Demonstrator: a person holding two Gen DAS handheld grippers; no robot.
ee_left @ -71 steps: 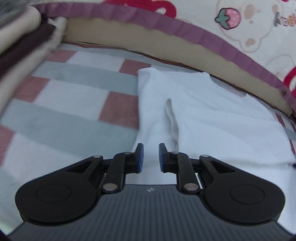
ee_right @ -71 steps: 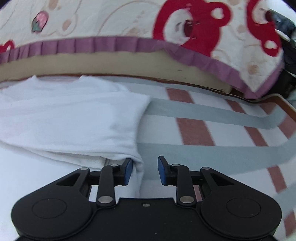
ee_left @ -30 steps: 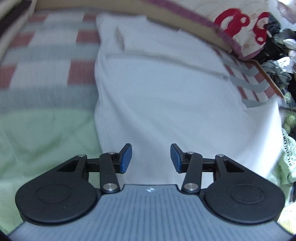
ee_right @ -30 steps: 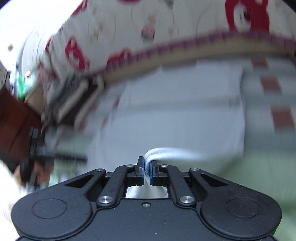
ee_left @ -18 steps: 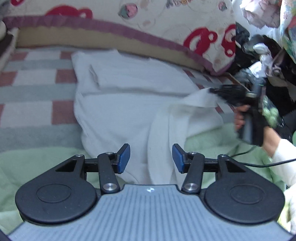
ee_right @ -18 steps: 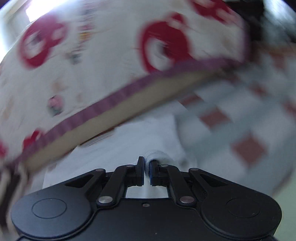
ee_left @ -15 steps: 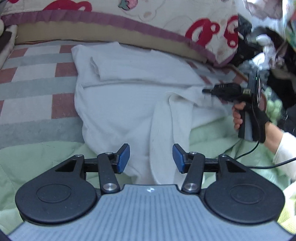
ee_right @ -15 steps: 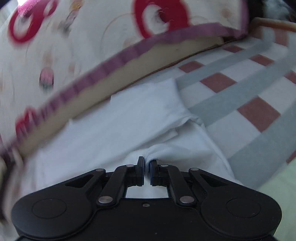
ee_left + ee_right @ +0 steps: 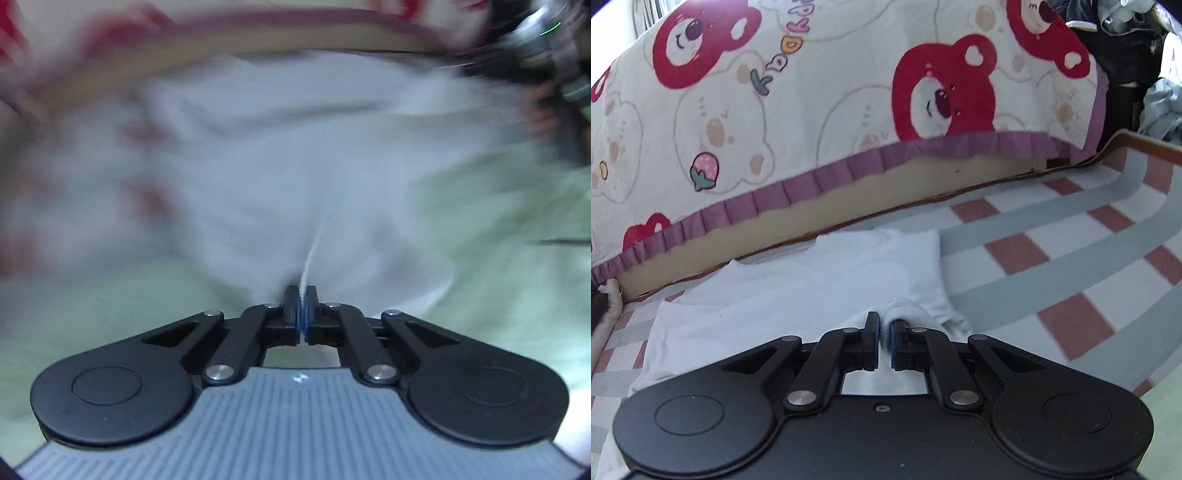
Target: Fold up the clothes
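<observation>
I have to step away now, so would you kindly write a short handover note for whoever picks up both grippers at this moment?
Left gripper: shut on the near edge of the white cotton garment; that view is motion-blurred.
Right gripper: shut on a bunched fold of the same garment.
The garment lies on the checked pink-and-grey blanket, below the bear-print quilt.
Done: both edges gripped.
Left: probably carry the near edge over, lay it flat and release.

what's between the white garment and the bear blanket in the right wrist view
A tan padded edge runs between them, just under the purple ruffle of the bear blanket. The white garment, pinched in the right gripper, reaches up to that edge.
</observation>
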